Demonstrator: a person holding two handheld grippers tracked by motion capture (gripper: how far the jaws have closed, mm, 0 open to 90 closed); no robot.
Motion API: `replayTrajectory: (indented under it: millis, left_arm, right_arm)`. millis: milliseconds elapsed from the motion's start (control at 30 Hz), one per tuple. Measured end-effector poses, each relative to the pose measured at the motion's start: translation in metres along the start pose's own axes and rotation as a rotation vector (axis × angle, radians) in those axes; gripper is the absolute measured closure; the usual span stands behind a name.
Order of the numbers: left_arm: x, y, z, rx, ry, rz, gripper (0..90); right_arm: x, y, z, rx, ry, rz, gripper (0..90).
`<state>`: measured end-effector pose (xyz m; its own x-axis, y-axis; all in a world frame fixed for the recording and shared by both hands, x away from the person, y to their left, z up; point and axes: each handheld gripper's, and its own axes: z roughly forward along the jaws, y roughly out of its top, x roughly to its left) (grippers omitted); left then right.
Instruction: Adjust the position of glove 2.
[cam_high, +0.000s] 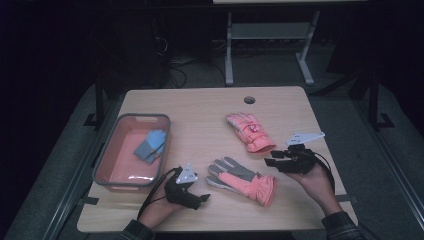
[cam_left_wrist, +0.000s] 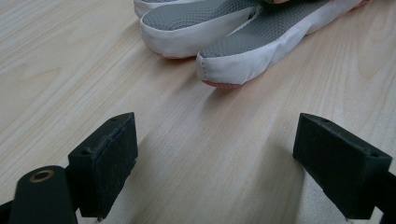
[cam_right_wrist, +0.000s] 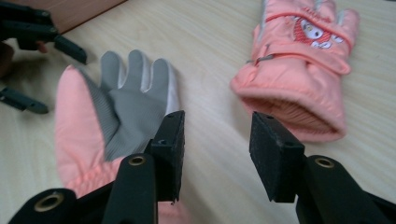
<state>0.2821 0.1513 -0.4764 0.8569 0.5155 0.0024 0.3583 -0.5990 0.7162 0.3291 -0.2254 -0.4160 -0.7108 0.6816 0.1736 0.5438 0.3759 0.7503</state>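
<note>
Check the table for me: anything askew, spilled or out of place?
Nothing spilled or damaged. The two pink gloves lie mismatched: the near glove is palm up, the far glove is back up. A blue glove sits in the bin.

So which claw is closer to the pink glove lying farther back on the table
The right. The right claw sits just in front of the far pink glove, off its cuff. The left claw is well to its left, past the palm-up glove.
</note>
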Motion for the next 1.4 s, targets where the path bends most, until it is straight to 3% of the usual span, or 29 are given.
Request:
replayTrajectory:
  millis: [400,600,933,967,1167,1400]
  left_arm:
    - [-0.001,0.0,0.0,-0.001,-0.004,-0.01,13.0]
    - [-0.001,0.0,0.0,-0.003,-0.005,-0.01,13.0]
    - [0.0,0.0,0.0,0.0,-0.002,-0.006,13.0]
    - [0.0,0.0,0.0,0.0,-0.002,-0.006,13.0]
    - [-0.001,0.0,0.0,-0.003,-0.003,-0.009,13.0]
    - [0.0,0.0,0.0,0.0,-0.002,-0.005,13.0]
  right_arm:
    - [-0.026,0.032,0.021,-0.02,-0.039,0.043,59.1]
    - [-0.036,0.047,0.042,0.009,-0.073,0.045,60.5]
    - [-0.046,0.072,0.081,0.038,-0.067,0.055,86.9]
    - [-0.049,0.074,0.086,0.042,-0.083,0.058,88.5]
    - [-0.058,0.073,0.097,0.064,-0.07,0.081,89.8]
    - [-0.053,0.065,0.092,0.075,-0.043,0.069,89.9]
